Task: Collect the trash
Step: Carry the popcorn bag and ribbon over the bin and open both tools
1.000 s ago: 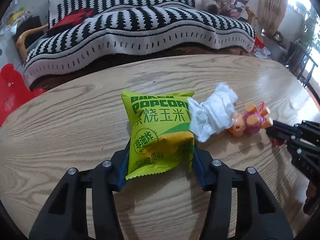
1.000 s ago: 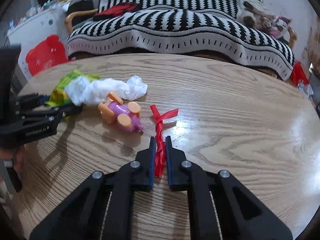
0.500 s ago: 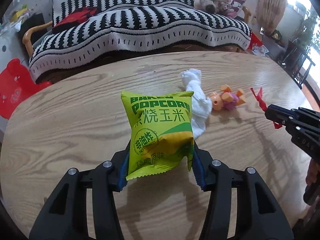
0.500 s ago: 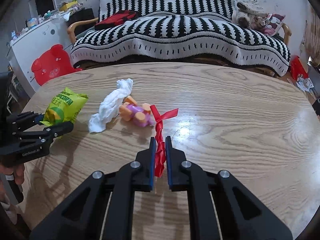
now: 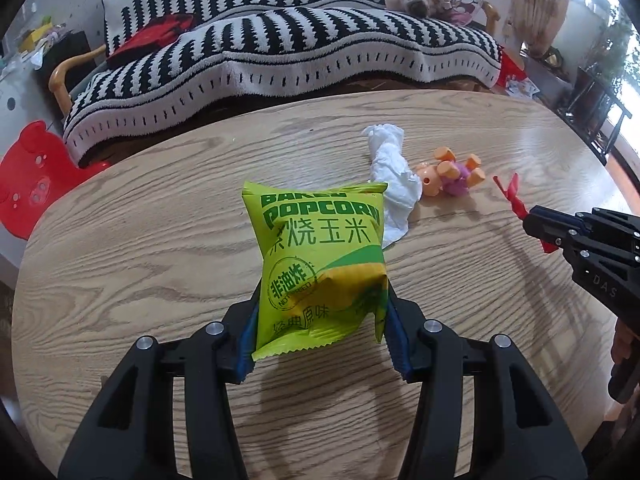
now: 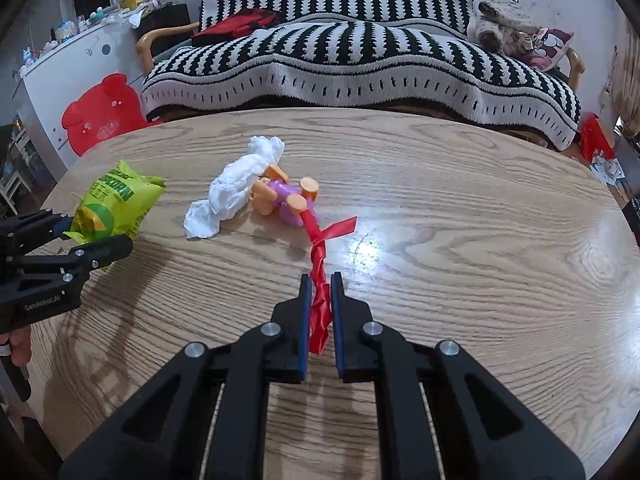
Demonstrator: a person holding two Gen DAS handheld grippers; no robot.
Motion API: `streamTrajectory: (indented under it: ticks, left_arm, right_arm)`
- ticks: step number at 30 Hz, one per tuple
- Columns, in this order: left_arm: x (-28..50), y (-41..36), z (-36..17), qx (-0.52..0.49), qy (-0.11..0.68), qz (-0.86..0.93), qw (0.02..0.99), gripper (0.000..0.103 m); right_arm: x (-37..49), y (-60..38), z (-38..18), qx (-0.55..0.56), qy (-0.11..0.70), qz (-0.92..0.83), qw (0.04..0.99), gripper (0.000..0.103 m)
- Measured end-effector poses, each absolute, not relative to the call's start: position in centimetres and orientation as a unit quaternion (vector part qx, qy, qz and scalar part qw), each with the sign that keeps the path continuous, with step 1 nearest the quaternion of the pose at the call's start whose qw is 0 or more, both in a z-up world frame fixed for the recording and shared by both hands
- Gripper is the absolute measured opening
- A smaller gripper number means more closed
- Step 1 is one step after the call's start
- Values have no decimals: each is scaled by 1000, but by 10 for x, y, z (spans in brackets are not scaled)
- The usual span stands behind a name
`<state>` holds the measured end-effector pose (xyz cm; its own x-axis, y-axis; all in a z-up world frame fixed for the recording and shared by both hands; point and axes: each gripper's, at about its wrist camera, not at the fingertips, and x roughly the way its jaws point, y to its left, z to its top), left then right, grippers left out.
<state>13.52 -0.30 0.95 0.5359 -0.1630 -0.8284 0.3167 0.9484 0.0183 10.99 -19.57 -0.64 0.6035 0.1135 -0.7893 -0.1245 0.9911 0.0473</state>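
A yellow-green popcorn bag [image 5: 320,264] hangs above the wooden table [image 5: 140,260], and my left gripper [image 5: 322,340] is shut on its lower half. A twisted red plastic strip [image 6: 318,256] is pinched in my right gripper [image 6: 320,300], which is shut on it and held off the table. A crumpled white tissue [image 6: 236,188] lies on the table, touching an orange and purple toy figure [image 6: 284,196]. In the left wrist view the tissue [image 5: 390,176] and toy [image 5: 448,172] lie beyond the bag. The right gripper [image 5: 540,224] comes in from the right with the strip [image 5: 510,196].
Behind the table stands a sofa under a black-and-white striped blanket [image 5: 280,40], with plush toys [image 6: 504,24] on its right end. A red bear-shaped chair [image 5: 36,180] and a white cabinet [image 6: 60,76] stand to the left. A hand shows under the left gripper [image 6: 88,240].
Both grippers have drawn back and up from the tissue and toy, which now look smaller and farther off. The bag and the red strip stay gripped.
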Motion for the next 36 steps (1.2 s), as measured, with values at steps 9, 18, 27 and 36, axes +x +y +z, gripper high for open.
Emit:
streamTrajectory:
  ticks: [9,18,27,36]
  left_arm:
    - [71,-48,33,42,449,-207,868,51]
    - [-68,-189,69,117,416,-345,833,51]
    - [-204,-314,-2,157,482,-439,741,51]
    - [-262,-365,-121,209,567,-393,693,51]
  right_arm:
    - [26,-243,46,46,372,48,926,10]
    - [-148,-377,58,100,361,-49,926,10]
    - [-310,-460,-40,190,430,-111,876,10]
    - [-366,-493,-165,275,496,-139,812,10]
